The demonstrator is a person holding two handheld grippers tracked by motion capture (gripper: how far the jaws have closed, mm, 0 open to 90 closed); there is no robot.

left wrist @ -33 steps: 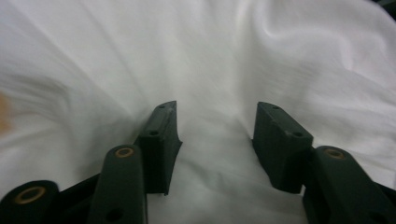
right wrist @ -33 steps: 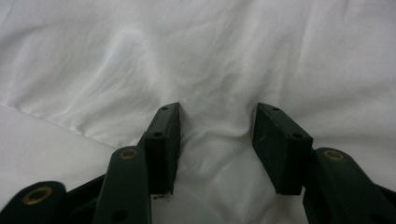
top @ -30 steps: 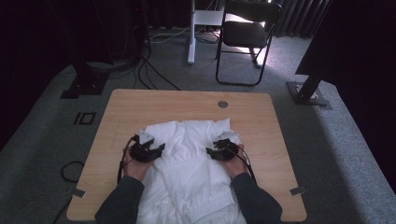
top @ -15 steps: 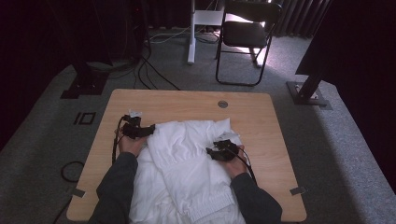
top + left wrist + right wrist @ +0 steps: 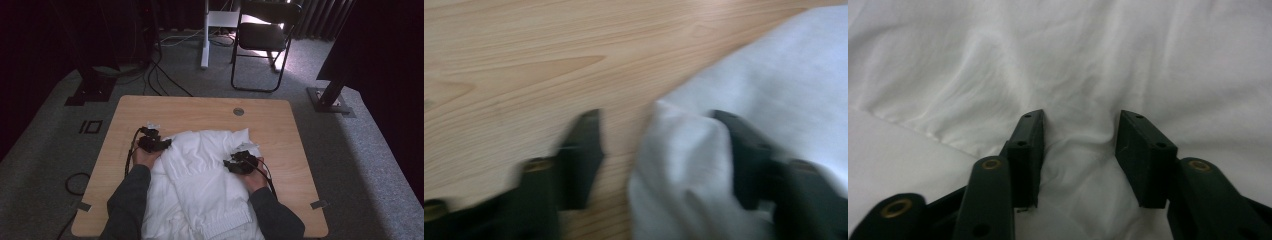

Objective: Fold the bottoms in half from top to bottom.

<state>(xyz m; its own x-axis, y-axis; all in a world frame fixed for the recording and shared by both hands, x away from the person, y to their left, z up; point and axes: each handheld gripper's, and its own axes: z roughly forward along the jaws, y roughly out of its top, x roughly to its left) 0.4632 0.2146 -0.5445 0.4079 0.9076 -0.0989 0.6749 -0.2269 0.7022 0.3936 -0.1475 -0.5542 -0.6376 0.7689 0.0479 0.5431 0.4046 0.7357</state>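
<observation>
The left gripper (image 5: pixel 659 145) is standing with its jaws partly apart, and they have just been closing. A fold of the white garment (image 5: pixel 684 180) is bunching up between them. The fold is lying against the right jaw, and bare wood is showing beside the other jaw. This view is blurry, so it is hard to tell if both jaws are pressing the cloth.

The right gripper (image 5: pixel 1080 150) is pointing down into the white garment (image 5: pixel 1063 65). Its jaws are also partly apart, and they have just been closing a little. A small wrinkle of cloth is rising between them, but the jaws are not pinching it.

From above, the white garment (image 5: pixel 205 175) is lying in the near middle of the wooden surface (image 5: pixel 200 107). The left gripper (image 5: pixel 152 142) is sitting at its left edge. The right gripper (image 5: pixel 240 162) is resting on its right side. A black chair (image 5: pixel 262 37) is standing far behind.
</observation>
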